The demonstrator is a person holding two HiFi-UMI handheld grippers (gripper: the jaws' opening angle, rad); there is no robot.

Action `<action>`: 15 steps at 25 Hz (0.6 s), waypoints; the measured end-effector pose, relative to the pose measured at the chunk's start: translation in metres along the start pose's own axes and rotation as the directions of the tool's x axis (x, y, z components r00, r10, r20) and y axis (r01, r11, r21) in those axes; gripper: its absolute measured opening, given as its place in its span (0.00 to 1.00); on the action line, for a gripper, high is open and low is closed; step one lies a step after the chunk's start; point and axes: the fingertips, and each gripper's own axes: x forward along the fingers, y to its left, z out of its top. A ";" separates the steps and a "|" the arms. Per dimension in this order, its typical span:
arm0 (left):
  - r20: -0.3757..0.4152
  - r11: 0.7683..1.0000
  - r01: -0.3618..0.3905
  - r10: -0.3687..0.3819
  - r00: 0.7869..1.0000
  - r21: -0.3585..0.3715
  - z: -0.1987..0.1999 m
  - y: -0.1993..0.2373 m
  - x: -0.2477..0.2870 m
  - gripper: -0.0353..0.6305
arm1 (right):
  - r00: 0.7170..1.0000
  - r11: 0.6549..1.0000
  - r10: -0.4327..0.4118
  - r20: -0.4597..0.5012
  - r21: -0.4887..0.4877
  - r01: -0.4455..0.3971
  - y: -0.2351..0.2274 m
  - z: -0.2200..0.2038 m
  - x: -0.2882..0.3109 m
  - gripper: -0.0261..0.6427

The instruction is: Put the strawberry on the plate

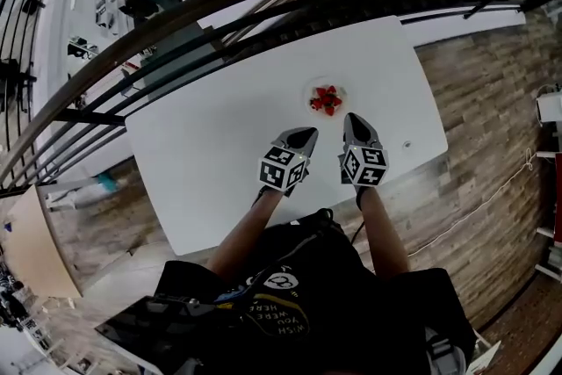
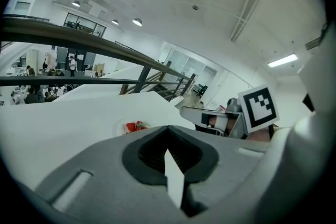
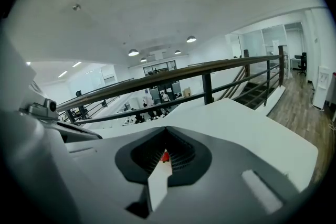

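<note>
Several red strawberries (image 1: 326,100) lie on a small white plate (image 1: 327,84) towards the far side of the white table (image 1: 211,162). My left gripper (image 1: 307,134) hovers just near-left of the plate, and its jaws are shut with nothing in them. My right gripper (image 1: 351,118) sits just near-right of the plate, also shut and holding nothing. In the left gripper view the strawberries (image 2: 137,126) show beyond my closed left gripper (image 2: 167,150), with the right gripper (image 2: 199,113) to the side. Through the thin slit of the right gripper (image 3: 165,153) a red speck of strawberry (image 3: 165,157) shows.
A dark railing (image 1: 219,9) runs along the table's far side, with a drop to a lower floor behind it. A small round fitting (image 1: 407,145) sits on the table at the right. Wooden floor (image 1: 492,118) surrounds the table.
</note>
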 end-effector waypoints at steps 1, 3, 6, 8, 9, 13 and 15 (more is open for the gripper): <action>0.004 1.000 -0.003 0.003 1.000 -0.007 -0.001 -0.003 -0.003 0.06 | 1.000 1.000 0.008 0.006 0.006 -0.008 0.001 0.000 -0.008 0.04; 0.019 1.000 -0.005 0.005 1.000 -0.008 0.002 -0.010 -0.010 0.06 | 1.000 1.000 0.026 0.018 0.015 -0.026 0.003 0.002 -0.024 0.04; 0.057 1.000 -0.007 0.005 0.998 0.019 0.007 -0.024 -0.020 0.06 | 0.998 0.998 0.052 0.037 0.025 -0.053 0.006 0.003 -0.050 0.04; 0.064 0.999 -0.027 0.026 0.998 0.017 0.007 -0.028 -0.025 0.06 | 0.996 0.997 0.063 0.055 0.032 -0.065 0.007 0.005 -0.067 0.04; 0.062 0.999 -0.051 0.050 0.997 0.018 0.006 -0.027 -0.027 0.06 | 0.996 0.997 0.067 0.065 0.036 -0.069 0.007 0.006 -0.075 0.04; 0.065 0.996 -0.084 0.083 0.994 0.013 0.006 -0.030 -0.039 0.06 | 0.992 0.995 0.076 0.097 0.053 -0.082 0.011 0.013 -0.103 0.04; 0.067 0.997 -0.073 0.071 0.995 0.025 0.008 -0.038 -0.044 0.06 | 0.990 0.994 0.086 0.109 0.058 -0.092 0.014 0.013 -0.112 0.04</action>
